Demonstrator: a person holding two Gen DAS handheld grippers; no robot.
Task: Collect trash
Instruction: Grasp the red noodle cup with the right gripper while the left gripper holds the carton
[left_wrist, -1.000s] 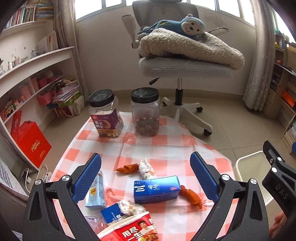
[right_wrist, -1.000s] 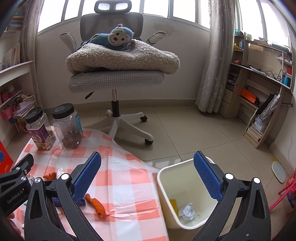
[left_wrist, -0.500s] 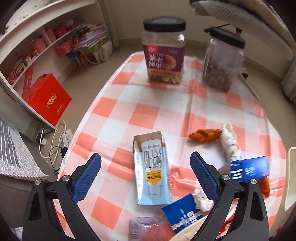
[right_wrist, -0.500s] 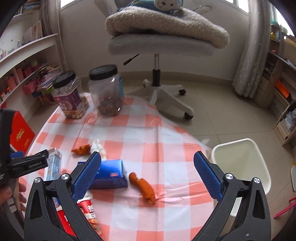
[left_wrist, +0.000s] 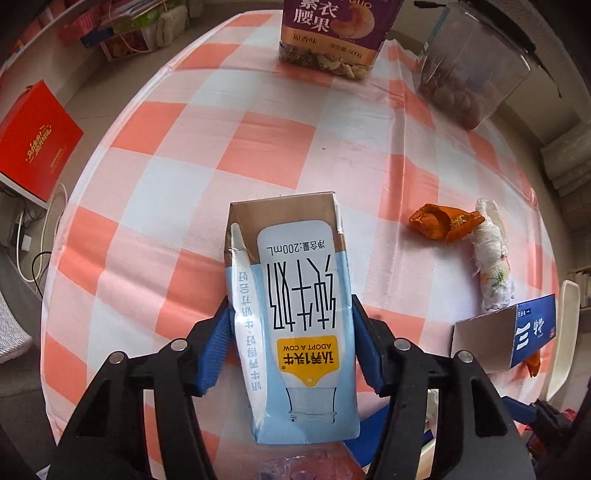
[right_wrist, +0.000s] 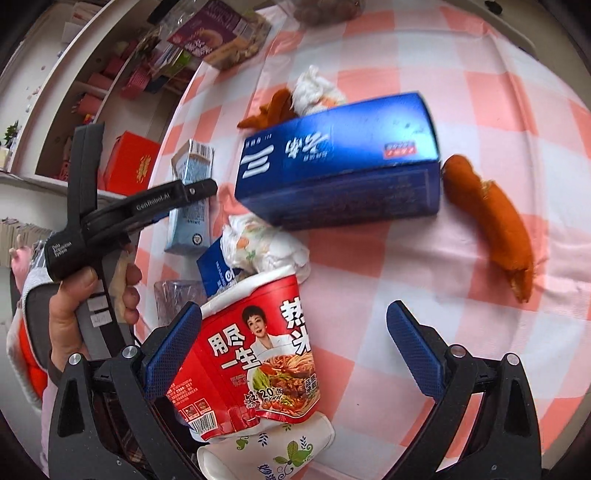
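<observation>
A light-blue milk carton (left_wrist: 295, 314) lies flat on the checked tablecloth (left_wrist: 258, 140). My left gripper (left_wrist: 289, 306) is closing its jaws around the carton, and both blue pads touch its long sides. The right wrist view shows the same carton (right_wrist: 190, 206) with the left gripper (right_wrist: 199, 190) pointing down onto it. My right gripper (right_wrist: 293, 308) is open and low over a red instant-noodle cup (right_wrist: 258, 350). Its left pad is beside the cup and its right pad stands well clear. A blue box (right_wrist: 340, 162), orange peels (right_wrist: 491, 225) and crumpled tissues (right_wrist: 266, 247) lie around.
Two snack jars (left_wrist: 332, 37) (left_wrist: 472, 74) stand at the table's far edge. A paper cup (right_wrist: 266, 454) lies under the noodle cup. The white bin's rim (left_wrist: 561, 332) shows at the right. A red box (left_wrist: 33, 140) sits on the floor at the left. A hand (right_wrist: 70, 310) holds the left gripper.
Both grippers have dropped toward the table and tilted downward. The left jaws have closed in on the milk carton. The right gripper has swung from the bin to over the noodle cup.
</observation>
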